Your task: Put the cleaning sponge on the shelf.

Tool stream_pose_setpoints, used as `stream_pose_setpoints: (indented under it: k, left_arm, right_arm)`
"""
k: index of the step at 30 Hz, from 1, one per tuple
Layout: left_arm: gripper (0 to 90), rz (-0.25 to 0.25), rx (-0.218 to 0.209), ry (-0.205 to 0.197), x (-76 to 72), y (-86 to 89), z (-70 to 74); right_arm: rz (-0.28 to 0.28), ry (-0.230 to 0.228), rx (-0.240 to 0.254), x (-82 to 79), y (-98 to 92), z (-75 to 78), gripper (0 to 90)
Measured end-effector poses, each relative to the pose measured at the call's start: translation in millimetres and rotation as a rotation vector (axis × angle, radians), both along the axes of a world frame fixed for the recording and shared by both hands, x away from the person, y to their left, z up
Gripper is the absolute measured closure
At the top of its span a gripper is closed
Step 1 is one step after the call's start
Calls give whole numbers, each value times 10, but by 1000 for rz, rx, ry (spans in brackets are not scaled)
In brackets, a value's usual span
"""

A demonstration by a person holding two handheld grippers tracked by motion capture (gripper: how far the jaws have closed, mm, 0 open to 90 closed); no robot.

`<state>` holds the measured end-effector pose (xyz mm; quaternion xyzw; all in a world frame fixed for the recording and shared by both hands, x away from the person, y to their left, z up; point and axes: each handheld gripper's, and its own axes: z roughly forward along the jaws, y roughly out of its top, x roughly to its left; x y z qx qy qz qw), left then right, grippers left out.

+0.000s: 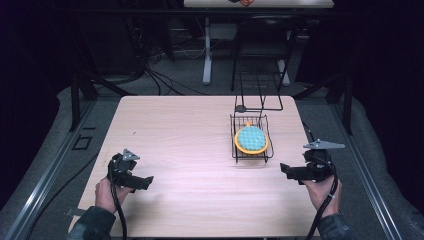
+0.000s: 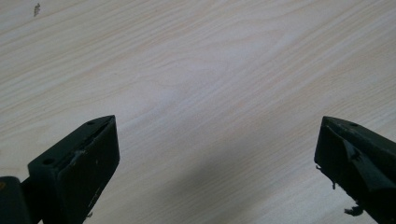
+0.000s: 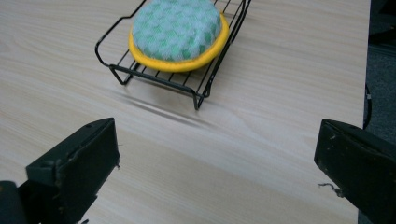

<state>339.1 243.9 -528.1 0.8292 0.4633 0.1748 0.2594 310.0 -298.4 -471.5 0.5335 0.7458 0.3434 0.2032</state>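
I hold both sets of fingers wide apart and empty, the left gripper (image 1: pixel 131 176) over bare table (image 1: pixel 175 140), the right gripper (image 1: pixel 300 171) near the round sponge (image 1: pixel 251 139) lying in the wire rack (image 1: pixel 236 150). The rack looks light: I judge a low approach could catch its rim and drag or tip it, spilling the sponge.

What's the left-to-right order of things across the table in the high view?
left gripper → wire rack holding the sponge → right gripper
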Motion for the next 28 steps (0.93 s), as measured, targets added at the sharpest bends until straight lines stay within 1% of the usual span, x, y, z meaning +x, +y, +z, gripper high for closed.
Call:
stream_pose_setpoints:
  k: [2, 12, 18, 22, 28]
  left_arm:
    - [0, 0, 0, 1, 3, -1, -1]
    - [0, -1, -7, -1, 14, 13, 7]
    - [0, -3, -9, 3, 18, 5, 10]
    - [0, -10, -6, 5, 28, -21, 3]
    - [0, -9, -11, 11, 40, -27, -3]
  right_arm:
    - [-1, 15, -13, -34, -12, -43, 0]
    - [-29, 93, -38, -132, -84, -332, 0]
    - [-24, 143, -63, -135, -88, -478, 0]
    - [-20, 148, -68, -134, -82, -496, 0]
    - [-26, 141, -57, -129, -115, -488, 0]
